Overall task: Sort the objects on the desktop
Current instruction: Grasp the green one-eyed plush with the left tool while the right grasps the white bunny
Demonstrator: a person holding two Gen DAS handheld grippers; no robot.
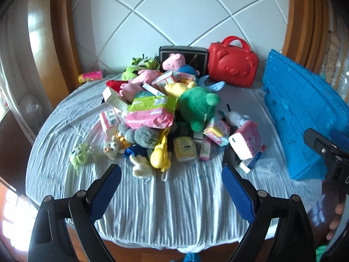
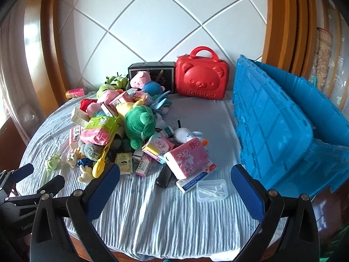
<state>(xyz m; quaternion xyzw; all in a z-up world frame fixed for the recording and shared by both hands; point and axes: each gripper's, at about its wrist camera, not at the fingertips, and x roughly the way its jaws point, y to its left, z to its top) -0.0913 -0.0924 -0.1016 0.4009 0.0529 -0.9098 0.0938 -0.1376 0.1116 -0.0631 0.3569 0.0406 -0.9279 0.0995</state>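
Hovering wide-spread and empty: left hand-held gripper (image 1: pixel 171 183) and right hand-held gripper (image 2: pixel 175 182), facing the jumbled pile (image 1: pixel 165 118) lying ahead mid-bench (image 1: pixel 174 207); pink tissue pack (image 2: pixel 188 159) sitting nearest the right.

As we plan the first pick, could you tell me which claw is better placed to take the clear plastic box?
The right claw: it is open, and the clear plastic box lies between its fingertips, while it lies off right of the left claw.

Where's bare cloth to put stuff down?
Free: near edge of the cloth before both grippers; the patch between green plush, red case and blue crate. Crowded: the centre-left pile, up to the floss box.
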